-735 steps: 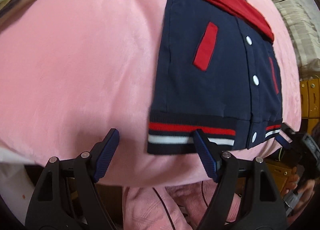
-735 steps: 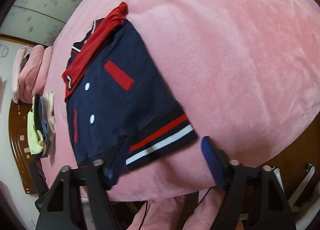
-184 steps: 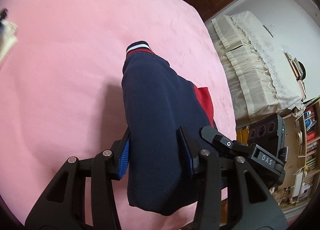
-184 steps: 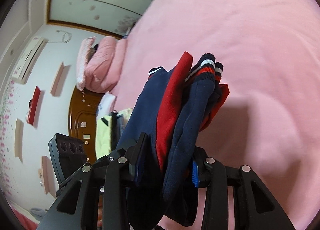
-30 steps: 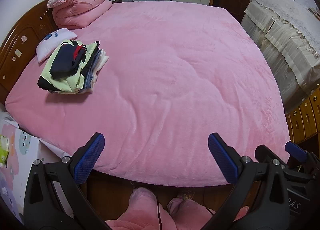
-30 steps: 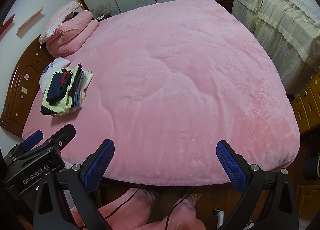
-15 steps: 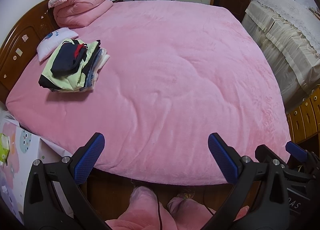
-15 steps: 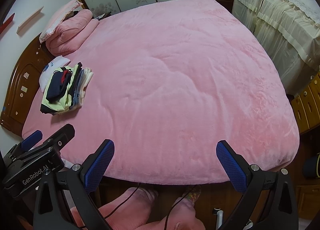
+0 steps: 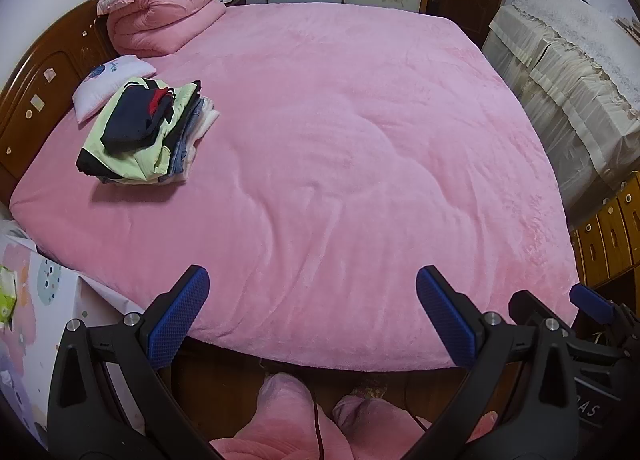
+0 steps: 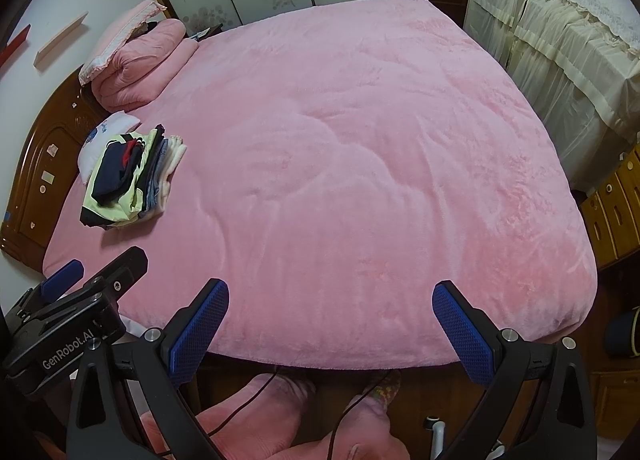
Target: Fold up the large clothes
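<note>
The folded navy and red jacket (image 9: 134, 118) (image 10: 114, 170) lies on top of a stack of folded clothes (image 9: 160, 152) (image 10: 150, 180) at the far left of the pink bed (image 9: 340, 148) (image 10: 360, 164). My left gripper (image 9: 312, 316) hangs open over the bed's near edge, nothing between its blue pads. Beside it my right gripper (image 10: 330, 324) is also open and empty, well away from the stack. In the right wrist view the left gripper's body shows at the lower left.
A rolled pink quilt (image 9: 160, 24) and a small white pillow (image 9: 106, 82) sit by the wooden headboard (image 9: 36, 80). Cream-covered furniture (image 9: 568, 72) and wooden drawers (image 9: 608, 232) stand to the right. A person's pink-clad legs (image 9: 288, 416) are below the bed's edge.
Both grippers have stayed open and nearly still over the last second; the view shifts only slightly. Earlier they carried the folded jacket, which now rests on the stack.
</note>
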Action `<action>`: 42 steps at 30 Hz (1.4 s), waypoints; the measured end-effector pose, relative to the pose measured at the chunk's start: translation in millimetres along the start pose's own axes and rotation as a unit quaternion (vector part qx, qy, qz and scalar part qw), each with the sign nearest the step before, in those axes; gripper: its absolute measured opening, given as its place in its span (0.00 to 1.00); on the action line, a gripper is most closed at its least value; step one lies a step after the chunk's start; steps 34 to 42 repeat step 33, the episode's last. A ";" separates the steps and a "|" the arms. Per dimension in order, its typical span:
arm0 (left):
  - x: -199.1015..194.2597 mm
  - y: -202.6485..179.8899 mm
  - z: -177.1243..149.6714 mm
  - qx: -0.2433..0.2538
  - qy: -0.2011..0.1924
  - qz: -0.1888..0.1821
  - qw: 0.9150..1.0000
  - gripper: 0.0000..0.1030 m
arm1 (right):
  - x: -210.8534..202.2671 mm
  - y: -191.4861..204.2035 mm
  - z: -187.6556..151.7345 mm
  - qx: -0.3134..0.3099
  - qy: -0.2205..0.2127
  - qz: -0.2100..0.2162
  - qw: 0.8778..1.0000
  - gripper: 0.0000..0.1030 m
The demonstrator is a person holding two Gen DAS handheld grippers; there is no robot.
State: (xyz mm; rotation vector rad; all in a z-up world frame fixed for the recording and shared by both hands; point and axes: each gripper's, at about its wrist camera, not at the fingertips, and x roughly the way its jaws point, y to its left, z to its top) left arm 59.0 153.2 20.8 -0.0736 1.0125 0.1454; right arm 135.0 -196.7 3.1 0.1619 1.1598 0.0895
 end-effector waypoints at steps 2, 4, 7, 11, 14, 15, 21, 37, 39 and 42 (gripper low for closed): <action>-0.6 -0.7 -1.3 -0.001 0.001 0.001 1.000 1.00 | -0.1 0.1 -0.2 0.000 0.001 0.000 1.000 1.00; -0.8 -0.8 -2.3 -0.002 0.003 0.001 1.000 1.00 | -0.6 -0.1 -1.0 -0.001 0.002 0.000 1.000 1.00; -1.3 -1.6 -3.1 -0.006 0.005 0.002 1.000 1.00 | -1.4 -3.4 -1.9 -0.004 0.006 0.000 1.000 1.00; -1.3 -2.4 -5.5 -0.007 0.008 0.004 1.000 1.00 | -1.5 -7.1 -2.2 -0.007 0.010 0.001 1.000 1.00; -1.5 -3.1 -7.6 -0.007 0.009 0.006 1.000 1.00 | -0.1 -10.4 -1.2 -0.009 0.014 0.003 1.000 1.00; -1.7 -3.6 -8.2 -0.007 0.010 0.007 1.000 1.00 | 0.9 -10.5 -0.8 -0.010 0.015 0.003 1.000 1.00; -1.6 -4.9 -9.6 -0.008 0.010 0.010 1.000 1.00 | 2.6 -15.2 0.2 -0.010 0.018 0.005 1.000 1.00; -7.6 -10.2 -11.1 -0.012 0.000 0.026 1.000 1.00 | 5.5 -20.5 3.3 -0.016 0.024 0.010 1.000 1.00; -7.6 -10.2 -11.1 -0.012 0.000 0.026 1.000 1.00 | 5.5 -20.5 3.3 -0.016 0.024 0.010 1.000 1.00; -7.6 -10.2 -11.1 -0.012 0.000 0.026 1.000 1.00 | 5.5 -20.5 3.3 -0.016 0.024 0.010 1.000 1.00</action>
